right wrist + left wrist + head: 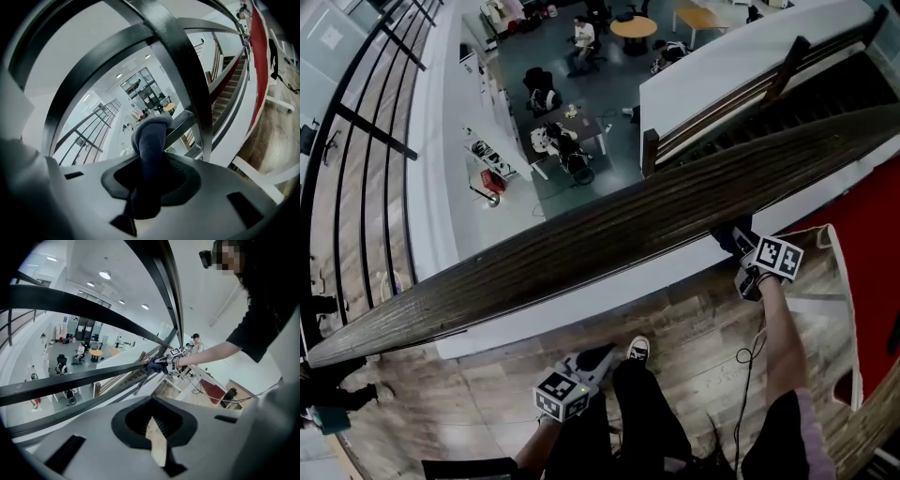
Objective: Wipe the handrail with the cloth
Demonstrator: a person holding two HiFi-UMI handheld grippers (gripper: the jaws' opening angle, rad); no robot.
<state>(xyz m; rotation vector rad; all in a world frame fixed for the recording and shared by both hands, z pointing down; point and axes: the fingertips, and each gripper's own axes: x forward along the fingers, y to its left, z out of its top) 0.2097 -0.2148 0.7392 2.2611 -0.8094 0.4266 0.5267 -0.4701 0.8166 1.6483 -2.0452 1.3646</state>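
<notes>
The right gripper [737, 240] was clamped on a dark blue cloth [149, 140], its jaws shut tight on the bunched fabric, with a rounded fold standing out past the tips. Seen from the head camera, that fold met the near edge of the wooden handrail [609, 234] toward its right-hand end. The left gripper's view showed the same contact from the side: cloth [153, 366] against rail [70, 380], the arm stretched out behind it.

The left gripper [596, 358] hung low beside the person's legs, well apart from the rail. Its jaws were together with nothing between them, and it had no part in the work.

The wiping stroke appeared to be in hand, and almost the whole rail lay to the left of the cloth. The next move likely called for a long, steady drag along the top of the wood, with the cloth kept pressed down. The grip had to hold, too – beyond the rail an open hall [572, 112] with desks and seated people lay far below.
</notes>
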